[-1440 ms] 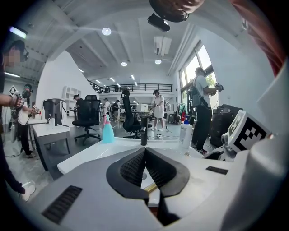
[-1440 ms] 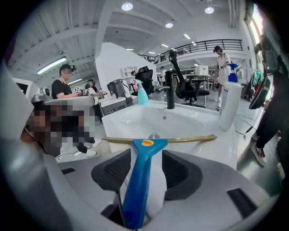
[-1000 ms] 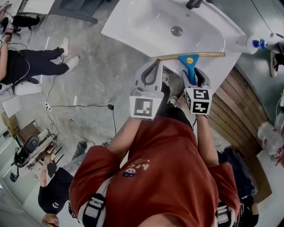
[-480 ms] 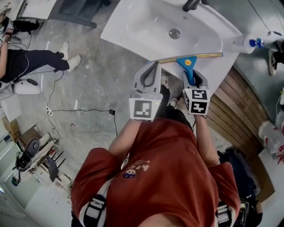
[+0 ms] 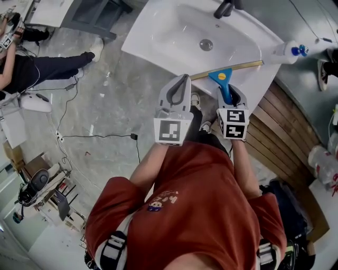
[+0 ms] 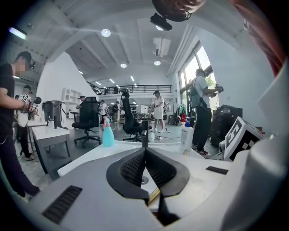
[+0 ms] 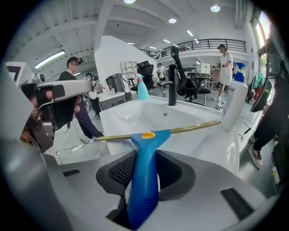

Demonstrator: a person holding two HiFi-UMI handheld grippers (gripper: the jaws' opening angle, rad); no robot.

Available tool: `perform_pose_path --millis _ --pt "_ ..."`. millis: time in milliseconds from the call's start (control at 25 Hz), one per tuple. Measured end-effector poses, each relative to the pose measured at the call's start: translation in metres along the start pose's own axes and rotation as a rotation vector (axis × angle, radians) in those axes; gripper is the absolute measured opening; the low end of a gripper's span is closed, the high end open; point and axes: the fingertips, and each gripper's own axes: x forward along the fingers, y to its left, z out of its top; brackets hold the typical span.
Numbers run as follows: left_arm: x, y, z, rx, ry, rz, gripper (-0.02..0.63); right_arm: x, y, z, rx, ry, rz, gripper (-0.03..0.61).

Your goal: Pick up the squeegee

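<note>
The squeegee (image 5: 225, 79) has a blue handle and a long brass-coloured blade and lies at the near rim of the white sink (image 5: 169, 31). My right gripper (image 5: 229, 94) reaches over that rim with the blue handle between its jaws. In the right gripper view the dark pads (image 7: 121, 173) press on both sides of the handle (image 7: 145, 158) while the jaws are closing. The blade (image 7: 189, 128) runs across in front. My left gripper (image 5: 182, 80) hovers beside it to the left, shut with nothing in it, and its pads (image 6: 135, 167) meet in the left gripper view.
A black faucet (image 5: 224, 8) stands at the sink's far side. A white bottle with a blue cap (image 5: 288, 51) sits at the right corner, and a teal spray bottle (image 6: 107, 133) is on the left. Wooden slats (image 5: 280, 132) lie right of the sink. People sit and stand around the room.
The right jaws have narrowed onto the blue handle. The blade now lies tilted, its right end farther from me. The left gripper has stayed where it was.
</note>
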Motion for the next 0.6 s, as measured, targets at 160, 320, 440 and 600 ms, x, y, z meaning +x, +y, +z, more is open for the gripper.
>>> perform_pose_path --millis 160,320,440,600 --pt "-0.005 -0.002 0.009 0.007 -0.024 0.006 0.018 -0.007 0.001 0.007 -0.034 -0.027 -0.009 0.138" --pt "-0.007 -0.003 0.014 0.013 -0.044 0.012 0.018 -0.012 -0.001 0.010 -0.045 -0.052 -0.018 0.138" --pt "-0.009 0.000 0.021 0.011 -0.064 0.020 0.018 -0.016 -0.002 0.022 -0.051 -0.088 -0.031 0.138" --pt "-0.020 -0.001 0.039 0.007 -0.094 0.027 0.018 -0.035 -0.003 0.042 -0.064 -0.141 -0.053 0.138"
